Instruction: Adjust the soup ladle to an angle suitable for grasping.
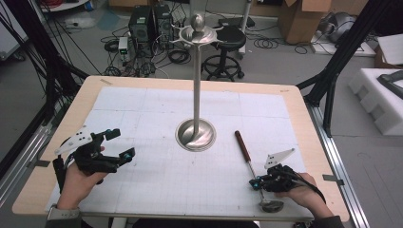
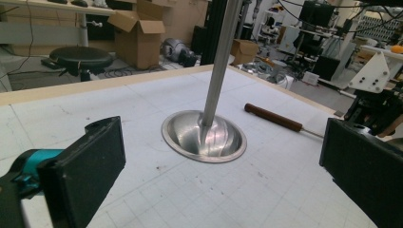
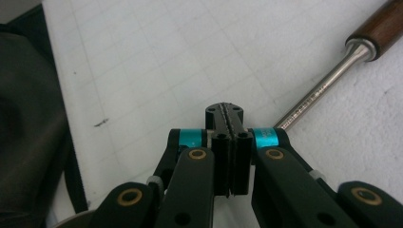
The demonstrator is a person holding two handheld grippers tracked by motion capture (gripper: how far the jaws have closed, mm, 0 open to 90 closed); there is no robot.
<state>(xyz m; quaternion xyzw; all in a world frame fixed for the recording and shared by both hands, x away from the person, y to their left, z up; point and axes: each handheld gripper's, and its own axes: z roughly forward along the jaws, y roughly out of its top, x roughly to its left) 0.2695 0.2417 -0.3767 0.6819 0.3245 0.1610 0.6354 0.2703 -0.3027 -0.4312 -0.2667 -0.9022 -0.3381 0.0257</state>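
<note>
A tall steel stand rises from a round base (image 1: 196,135) at the table's middle, with a hooked ring and knob at its top (image 1: 198,29). A ladle with a brown wooden handle (image 1: 243,145) lies to the right of the base, its bowl (image 1: 272,205) near the front edge. My right gripper (image 1: 255,183) sits over the ladle's thin shaft (image 3: 317,90), jaws pressed together with nothing seen between them (image 3: 224,111); the shaft runs off behind the right finger. My left gripper (image 1: 119,145) rests at the left, open and empty, facing the base (image 2: 204,137) and the wooden handle (image 2: 273,117).
A white gridded mat (image 1: 157,175) covers the wooden table (image 1: 71,109). Beyond the far edge stand a black stool (image 1: 228,42), computer boxes (image 1: 147,23), cables and cardboard boxes. White foam blocks (image 1: 380,95) lie on the floor to the right.
</note>
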